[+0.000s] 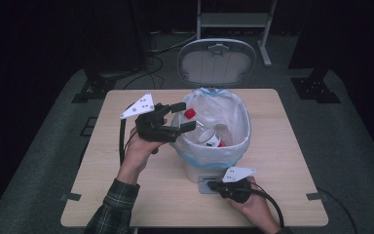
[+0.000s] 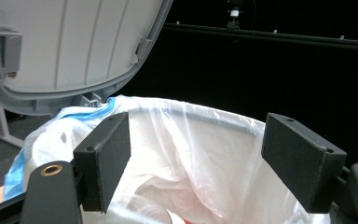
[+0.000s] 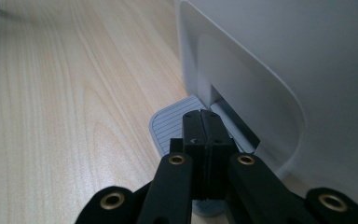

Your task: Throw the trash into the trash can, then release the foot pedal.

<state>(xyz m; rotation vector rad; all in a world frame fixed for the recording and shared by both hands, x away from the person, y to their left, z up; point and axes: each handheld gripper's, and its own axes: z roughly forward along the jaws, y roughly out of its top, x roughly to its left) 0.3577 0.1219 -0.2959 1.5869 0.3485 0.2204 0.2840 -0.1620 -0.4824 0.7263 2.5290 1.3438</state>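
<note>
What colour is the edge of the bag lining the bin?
Blue, on the clear bag's edge; the left gripper view shows it best.

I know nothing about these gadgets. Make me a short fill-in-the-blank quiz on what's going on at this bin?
1. The bin's lid stands ____.
2. The right gripper, jaws shut, rests on the bin's ____, low at its front.
3. The left gripper is over the bin's rim with its jaws ____ and nothing between them.
4. The bin is lined with a clear plastic ____.

Missing words: open; pedal; open; bag
</note>
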